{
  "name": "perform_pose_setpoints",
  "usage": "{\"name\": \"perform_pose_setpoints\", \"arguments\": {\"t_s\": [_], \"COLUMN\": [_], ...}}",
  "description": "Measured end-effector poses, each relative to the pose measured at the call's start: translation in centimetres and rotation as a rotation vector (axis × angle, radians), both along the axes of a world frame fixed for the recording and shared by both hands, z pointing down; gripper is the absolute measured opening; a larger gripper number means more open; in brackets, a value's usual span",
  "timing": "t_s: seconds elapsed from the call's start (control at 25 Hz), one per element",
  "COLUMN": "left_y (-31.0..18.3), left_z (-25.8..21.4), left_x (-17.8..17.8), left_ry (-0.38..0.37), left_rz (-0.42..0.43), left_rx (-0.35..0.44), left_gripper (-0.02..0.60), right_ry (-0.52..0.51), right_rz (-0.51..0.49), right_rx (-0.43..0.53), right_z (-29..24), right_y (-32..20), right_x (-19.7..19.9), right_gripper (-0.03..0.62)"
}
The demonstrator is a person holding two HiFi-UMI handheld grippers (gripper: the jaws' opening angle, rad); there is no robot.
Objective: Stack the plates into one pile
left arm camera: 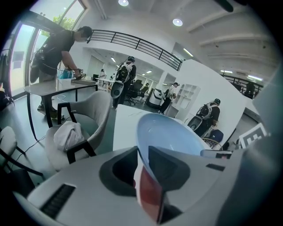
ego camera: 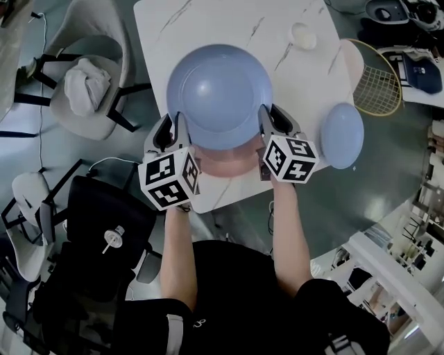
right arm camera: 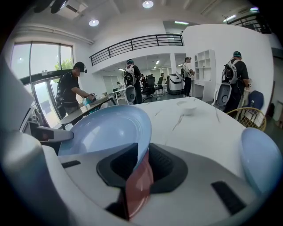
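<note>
Grippers: two, one in each hand, each carrying one marker cube.
Left gripper (ego camera: pixel 171 132): part-way closed, its jaws clamped on the left rim of the large blue plate (ego camera: pixel 218 93). The rim of the pink plate (ego camera: pixel 225 165) sits between the same jaws, just under the blue one.
Right gripper (ego camera: pixel 272 123): also part-way closed, pinching the right rim of the same two plates, blue above and pink below.
Plates: three in all, one large blue, one pink and one small blue.
Large blue plate: held between the two grippers over the near half of the table (ego camera: pixel 229 21). It lies directly on the pink plate, which shows only as a crescent at its near edge.
Pair's contact with the table: cannot be told from these views.
Small blue plate (ego camera: pixel 342 135): alone at the table's right edge, well apart from the held pair.
White bowl (ego camera: pixel 303 35): one, small, at the far side of the table.
Chairs: one grey armchair (ego camera: pixel 66 119) on the left with one white cloth (ego camera: pixel 87 83) on its seat, and one wire-backed chair (ego camera: pixel 378 87) at the table's right.
People: at least four stand in the room behind, seen from the right gripper view.
</note>
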State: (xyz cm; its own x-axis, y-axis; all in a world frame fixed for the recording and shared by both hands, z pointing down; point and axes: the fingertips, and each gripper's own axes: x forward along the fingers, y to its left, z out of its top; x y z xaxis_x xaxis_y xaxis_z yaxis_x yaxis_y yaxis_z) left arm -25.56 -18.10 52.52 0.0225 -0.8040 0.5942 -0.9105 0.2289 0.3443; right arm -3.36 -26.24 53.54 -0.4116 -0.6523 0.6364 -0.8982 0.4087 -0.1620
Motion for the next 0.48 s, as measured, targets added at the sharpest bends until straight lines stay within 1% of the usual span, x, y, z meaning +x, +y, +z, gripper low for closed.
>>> {"name": "perform_pose_setpoints", "arguments": {"t_s": [0.28,0.48], "left_y": [4.1,6.1], "left_z": [1.6,2.2], "left_x": [1.7,2.7], "left_ry": [0.004,-0.046], "left_rz": [-0.006,0.020], "left_rx": [-0.042,-0.066], "left_gripper": [0.092,0.100], "right_ry": [0.009,0.006], "right_rz": [-0.014,-0.018], "right_rx": [-0.011,-0.005], "right_z": [0.9,1.3], "right_y": [3.6,5.4], "right_x": [1.6,2.5], "right_gripper": [0.083,0.084]}}
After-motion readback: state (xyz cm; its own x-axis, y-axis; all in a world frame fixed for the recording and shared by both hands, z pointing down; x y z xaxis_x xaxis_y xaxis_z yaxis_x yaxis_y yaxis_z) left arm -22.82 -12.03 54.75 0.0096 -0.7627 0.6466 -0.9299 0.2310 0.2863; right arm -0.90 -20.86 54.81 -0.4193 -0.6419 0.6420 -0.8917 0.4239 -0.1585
